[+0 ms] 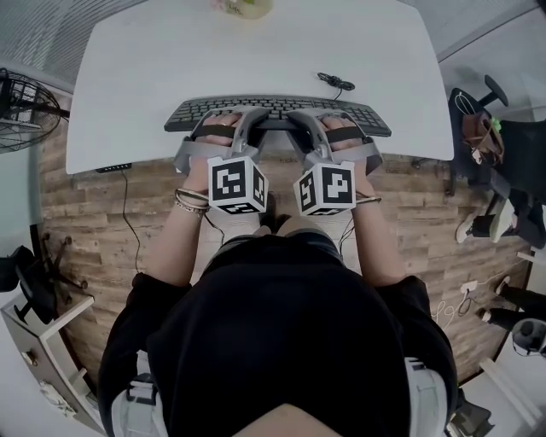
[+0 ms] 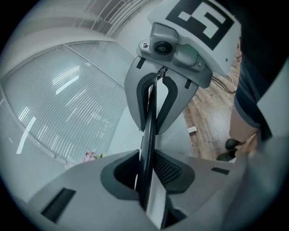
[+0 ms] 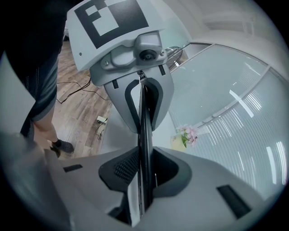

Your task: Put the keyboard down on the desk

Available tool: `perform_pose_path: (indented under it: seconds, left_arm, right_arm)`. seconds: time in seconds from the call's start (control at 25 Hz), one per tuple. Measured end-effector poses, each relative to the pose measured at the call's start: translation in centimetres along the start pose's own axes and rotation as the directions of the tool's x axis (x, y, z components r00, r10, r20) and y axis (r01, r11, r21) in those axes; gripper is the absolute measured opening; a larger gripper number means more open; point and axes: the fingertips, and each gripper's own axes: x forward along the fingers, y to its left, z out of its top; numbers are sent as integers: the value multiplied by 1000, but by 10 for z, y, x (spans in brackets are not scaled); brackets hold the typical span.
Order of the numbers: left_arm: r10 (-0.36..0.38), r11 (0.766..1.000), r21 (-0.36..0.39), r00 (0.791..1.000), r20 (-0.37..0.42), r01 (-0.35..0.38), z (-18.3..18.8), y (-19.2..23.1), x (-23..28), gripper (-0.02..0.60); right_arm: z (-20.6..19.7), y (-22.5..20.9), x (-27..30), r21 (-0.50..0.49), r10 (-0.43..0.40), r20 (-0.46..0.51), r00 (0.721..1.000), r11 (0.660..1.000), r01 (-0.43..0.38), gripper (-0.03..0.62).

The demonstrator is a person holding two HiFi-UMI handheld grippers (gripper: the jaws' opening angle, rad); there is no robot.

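**— Wood-plank floor (image 1: 85,213) and a white desk (image 1: 256,51), looking down from over the person's head. Where's the keyboard?**

— The black keyboard (image 1: 277,113) lies lengthways over the desk's near edge. The left gripper (image 1: 246,119) and the right gripper (image 1: 309,119) bite it side by side near its middle. I can't tell from up there whether it touches the top. A loose cable (image 1: 335,81) lies on the desk behind it, and flowers (image 1: 243,7) stand at the far edge.

**— And the left gripper view?**

— There the keyboard (image 2: 146,149) is edge-on, a thin dark blade rising between that claw's grey jaws. The jaws are drawn in narrow and clamp both its faces. The right gripper (image 2: 154,128) faces it, pinching the same board. A glass wall (image 2: 54,113) with blinds stands behind.

**— The right gripper view?**

— Much the same in mirror. The keyboard (image 3: 143,149) stands edge-on between jaws closed tight onto it. The left gripper (image 3: 143,126) grips it opposite, and the flowers (image 3: 187,135) are beyond on the desk.
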Motion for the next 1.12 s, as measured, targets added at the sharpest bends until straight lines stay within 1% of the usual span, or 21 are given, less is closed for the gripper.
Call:
perform_pose_path:
  seconds: [0.16,0.52,1.12]
  left_arm:
    - [9,1000,2,1000,-3,-9,2,-3,0,104]
    - [17,1000,-17,1000,-13,-17,6,-16,-2,101]
    - [4,999,-42,999,-33,-6,7,-35,-4,109]
  right_arm:
    - [-2,2,-2,-4,-1,10,1000,1000,1,84]
    - [-6,13,-7,-1,4,14,1000,1000,-4,84]
    - [-8,32,-10,28,34,12,999,999,-34,91]
